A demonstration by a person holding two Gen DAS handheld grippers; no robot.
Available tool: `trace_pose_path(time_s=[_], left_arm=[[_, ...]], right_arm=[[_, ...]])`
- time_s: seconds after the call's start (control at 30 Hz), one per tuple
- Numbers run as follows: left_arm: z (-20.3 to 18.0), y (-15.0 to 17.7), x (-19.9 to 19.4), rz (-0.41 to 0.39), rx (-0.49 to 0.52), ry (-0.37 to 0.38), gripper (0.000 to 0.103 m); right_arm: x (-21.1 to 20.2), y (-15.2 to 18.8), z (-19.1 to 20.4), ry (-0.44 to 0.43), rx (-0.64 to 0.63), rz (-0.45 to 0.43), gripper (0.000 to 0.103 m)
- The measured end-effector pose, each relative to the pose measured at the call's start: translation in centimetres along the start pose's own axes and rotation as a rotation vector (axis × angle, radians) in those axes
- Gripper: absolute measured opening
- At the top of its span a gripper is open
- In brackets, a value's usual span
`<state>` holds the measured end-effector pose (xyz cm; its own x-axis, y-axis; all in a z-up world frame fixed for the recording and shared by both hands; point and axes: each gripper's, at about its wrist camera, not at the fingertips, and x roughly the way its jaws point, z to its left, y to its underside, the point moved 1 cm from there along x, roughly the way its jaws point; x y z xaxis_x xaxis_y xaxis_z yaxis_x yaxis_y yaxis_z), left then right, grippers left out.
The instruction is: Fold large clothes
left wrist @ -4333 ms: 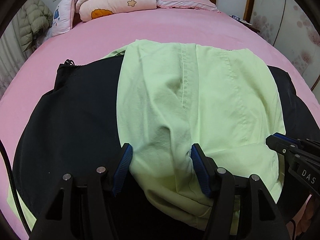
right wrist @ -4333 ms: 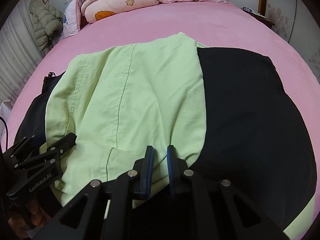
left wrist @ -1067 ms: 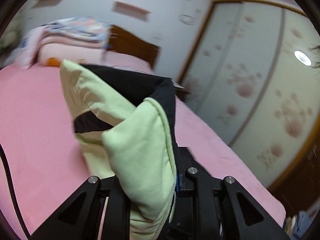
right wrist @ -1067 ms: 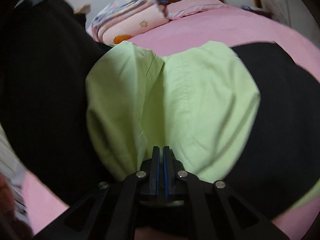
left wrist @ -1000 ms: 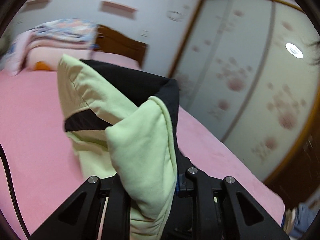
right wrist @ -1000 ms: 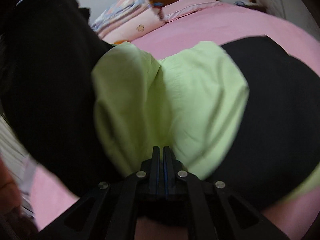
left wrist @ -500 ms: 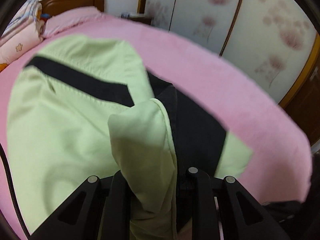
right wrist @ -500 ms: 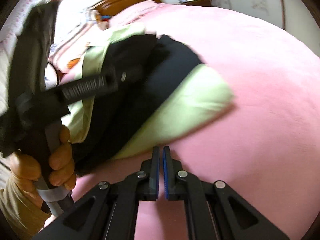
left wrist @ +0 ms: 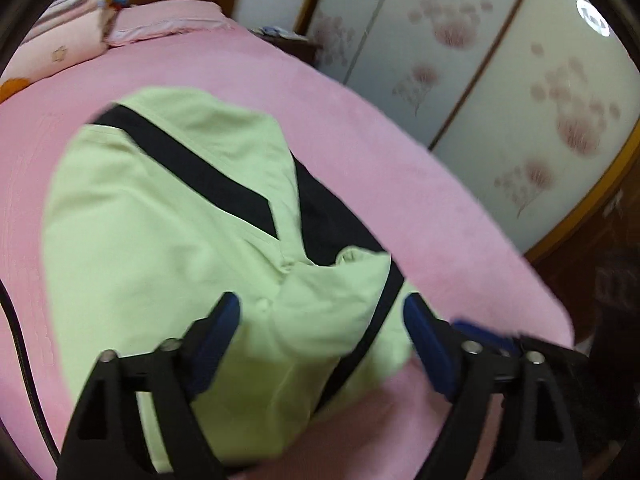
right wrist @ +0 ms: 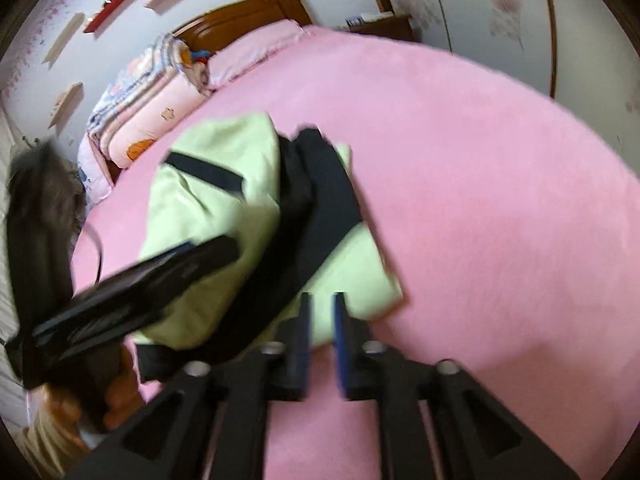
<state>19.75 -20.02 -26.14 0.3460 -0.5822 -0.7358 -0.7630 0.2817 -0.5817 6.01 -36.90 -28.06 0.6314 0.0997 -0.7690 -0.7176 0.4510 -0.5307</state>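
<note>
Pink bed, no legible writing

Left gripper: 2 blue-padded fingers spread wide, jaws just opened, pads pressing on nothing, pointing down and away. A hand grips its handle at near left in the right wrist view.

Right gripper: jaws just opened to a narrow gap, nothing between them, tilted downward.

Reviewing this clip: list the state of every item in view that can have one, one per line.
Green and black garment: folded, lying on the bed, released.
Left gripper: jaws just opened wide, pads off the cloth.
Right gripper: jaws just opened, nothing between them.
Folded quilt: stacked by the headboard.
</note>
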Motion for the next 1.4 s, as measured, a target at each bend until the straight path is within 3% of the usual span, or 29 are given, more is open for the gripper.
trace_pose_path(time_s=[0.03, 0.07, 0.23, 0.3, 0.4, 0.47, 0.6, 0.63, 0.67, 0.73, 0.8, 0.9, 1.0, 1.17, 1.3, 1.4], left_arm=[[0.3, 0.1, -1.2, -0.014, -0.018, -0.003, 0.085], [0.9, 0.1, -2.6, -0.034, -0.043, -0.017, 0.085], [6.0, 0.7, -6.3, -0.092, -0.196, -0.211, 0.088], [8.3, 1.4, -5.8, -0.063, -0.246, -0.338, 0.088], [10.4, 2.9, -4.7, -0.03, -0.258, -0.423, 0.088], [11.3, 3.8, -3.4, -0.002, -0.256, -0.436, 0.088], [11.3, 4.0, -2.6, -0.041, -0.259, -0.407, 0.088], [11.3, 3.8, -2.4, -0.046, -0.254, -0.408, 0.088], [11.2, 3.5, -2.2, -0.051, -0.247, -0.41, 0.088], [11.2, 3.0, -2.0, -0.056, -0.234, -0.392, 0.081], [10.7, 2.5, -1.7, -0.051, -0.21, -0.336, 0.052], [8.7, 1.9, -0.6, -0.051, -0.13, -0.363, 0.045], [7.2, 2.3, 0.3, -0.046, -0.056, -0.393, 0.042], [5.5, 3.6, 1.9, -0.041, 0.048, -0.456, 0.042], [5.1, 4.0, 2.9, -0.041, 0.085, -0.493, 0.041], [4.8, 3.1, 2.3, -0.036, 0.072, -0.457, 0.043]], right_arm=[[-0.6, -0.8, 0.4, -0.015, -0.01, -0.011, 0.046], [-0.8, -1.4, 0.8, -0.035, -0.02, -0.021, 0.05], [0.9, -4.5, 2.4, -0.084, -0.074, 0.036, 0.051], [2.8, -4.9, 2.6, -0.111, -0.059, 0.119, 0.051], [5.4, -5.0, 2.9, -0.146, -0.037, 0.218, 0.051], [6.6, -4.6, 2.8, -0.133, -0.029, 0.245, 0.051], [9.3, -5.1, 2.3, -0.086, -0.01, 0.313, 0.05], [9.4, -5.2, 2.4, -0.09, -0.025, 0.311, 0.038], [9.4, -5.3, 2.6, -0.093, -0.058, 0.302, 0.01], [8.6, -5.2, 3.2, -0.071, -0.142, 0.272, 0.009], [6.8, -5.2, 3.2, -0.073, -0.18, 0.202, 0.008], [3.4, -4.6, 1.6, -0.087, -0.152, 0.088, 0.007], [2.4, -2.4, -0.8, -0.055, -0.112, 0.045, 0.006], [5.2, 1.3, -4.5, -0.016, -0.028, 0.058, 0.006], [6.0, 2.3, -4.8, 0.003, -0.024, 0.043, 0.006], [5.1, 1.5, -3.8, 0.032, -0.054, 0.057, 0.012]])
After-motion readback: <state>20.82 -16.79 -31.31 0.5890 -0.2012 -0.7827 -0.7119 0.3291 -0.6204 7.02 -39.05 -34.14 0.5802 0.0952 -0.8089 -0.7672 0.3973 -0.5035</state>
